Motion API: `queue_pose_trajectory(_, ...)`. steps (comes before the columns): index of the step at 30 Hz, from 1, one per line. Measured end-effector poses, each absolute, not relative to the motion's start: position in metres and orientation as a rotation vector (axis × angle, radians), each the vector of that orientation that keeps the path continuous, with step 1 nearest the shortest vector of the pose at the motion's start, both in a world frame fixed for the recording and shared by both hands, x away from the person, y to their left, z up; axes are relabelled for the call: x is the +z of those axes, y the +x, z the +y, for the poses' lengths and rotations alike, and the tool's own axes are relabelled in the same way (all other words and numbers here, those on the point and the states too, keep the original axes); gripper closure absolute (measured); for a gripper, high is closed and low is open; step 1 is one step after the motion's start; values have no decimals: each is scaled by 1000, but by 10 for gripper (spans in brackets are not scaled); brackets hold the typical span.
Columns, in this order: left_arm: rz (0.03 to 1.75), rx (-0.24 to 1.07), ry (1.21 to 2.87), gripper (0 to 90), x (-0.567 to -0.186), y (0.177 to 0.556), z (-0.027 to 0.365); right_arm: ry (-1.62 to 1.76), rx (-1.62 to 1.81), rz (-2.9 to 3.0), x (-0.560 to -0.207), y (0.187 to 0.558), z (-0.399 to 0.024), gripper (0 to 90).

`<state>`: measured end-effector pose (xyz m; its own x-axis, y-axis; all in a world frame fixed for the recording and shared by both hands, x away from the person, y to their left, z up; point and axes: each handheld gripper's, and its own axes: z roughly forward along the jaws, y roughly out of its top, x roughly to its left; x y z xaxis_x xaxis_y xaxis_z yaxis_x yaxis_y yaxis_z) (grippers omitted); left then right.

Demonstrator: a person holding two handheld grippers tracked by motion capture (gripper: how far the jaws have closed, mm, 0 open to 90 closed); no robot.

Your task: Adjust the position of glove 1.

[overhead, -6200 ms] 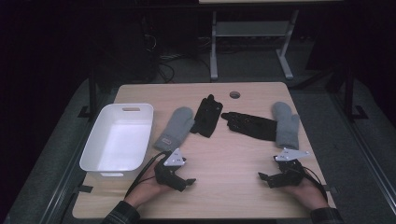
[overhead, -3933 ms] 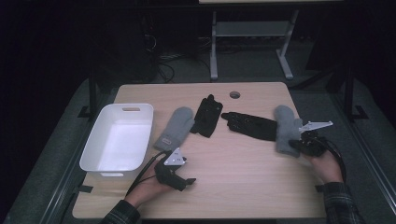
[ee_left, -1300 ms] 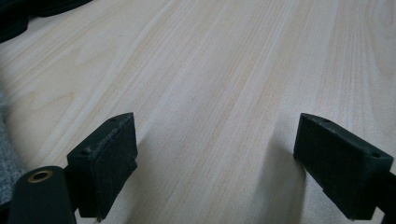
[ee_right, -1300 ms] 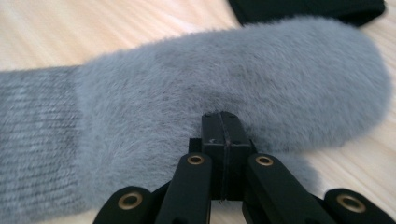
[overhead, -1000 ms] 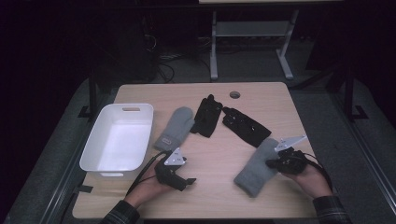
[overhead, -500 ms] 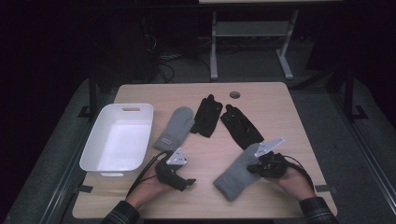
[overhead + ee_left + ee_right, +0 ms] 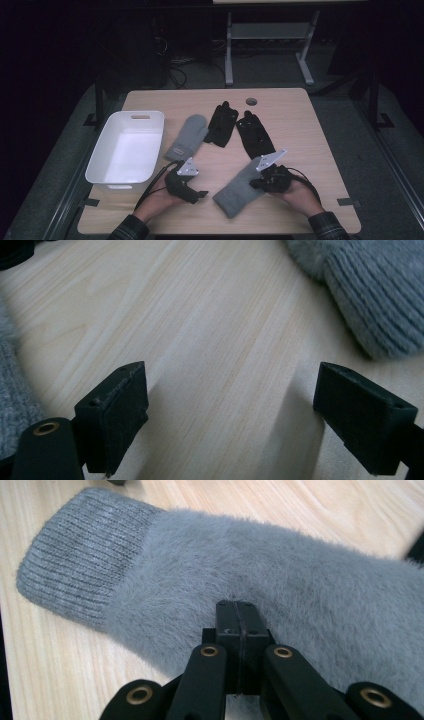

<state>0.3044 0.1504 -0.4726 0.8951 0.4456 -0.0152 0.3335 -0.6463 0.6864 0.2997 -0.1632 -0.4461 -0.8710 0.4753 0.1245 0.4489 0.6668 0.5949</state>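
Note:
A fuzzy grey mitten (image 7: 235,191) (image 7: 210,565) lies slanted near the table's front, ribbed cuff toward the front left. My right gripper (image 7: 256,183) (image 7: 237,614) is shut on its fingertip end, jaws pressed together with the fuzz pinched. A second grey mitten (image 7: 188,136) lies flat beside the white tub (image 7: 100,165). Two black gloves (image 7: 222,124) (image 7: 255,135) lie behind it, side by side. My left gripper (image 7: 199,194) (image 7: 245,410) rests on the wood at front left, open, with bare table between its pads. The held mitten's cuff (image 7: 375,295) lies just past it.
The tub stands at the left edge and holds nothing. A round cable hole (image 7: 251,101) sits near the table's back edge. Bare wood shows at the right side and front right. A metal stand (image 7: 270,35) is on the floor beyond the table.
My right gripper has dragged the grey mitten leftward along the table's front, closer to the left gripper. The left gripper, the other mitten and the black gloves have stayed put.

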Motion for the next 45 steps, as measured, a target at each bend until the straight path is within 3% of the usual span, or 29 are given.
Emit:
queue_pose_trajectory(9, 590, 209, 2330, 137, -467, 306, 152, 839, 1076, 2728, -436, 300, -186, 868)
queue_pose_trajectory(13, 622, 241, 2322, 143, -458, 308, 153, 936, 1082, 2626, -438, 304, -216, 701)
queue_pose_trajectory(18, 689, 272, 2299, 251, -449, 316, 150, 1035, 1051, 2523, -447, 309, -245, 459)
queue_pose_trajectory(23, 736, 314, 2289, 364, -441, 324, 145, 1121, 1027, 2449, -457, 313, -273, 373)
queue_pose_trajectory(24, 747, 331, 2279, 437, -440, 326, 145, 1149, 1007, 2437, -461, 313, -280, 340)
queue_pose_trajectory(27, 774, 393, 2266, 495, -435, 334, 142, 1168, 987, 2430, -465, 312, -287, 317)
queue_pose_trajectory(35, 900, 481, 2250, 551, -429, 362, 139, 1206, 976, 2403, -474, 312, -296, 271)
queue_pose_trajectory(45, 997, 579, 2239, 529, -434, 391, 128, 1173, 1005, 2380, -477, 311, -296, 253)
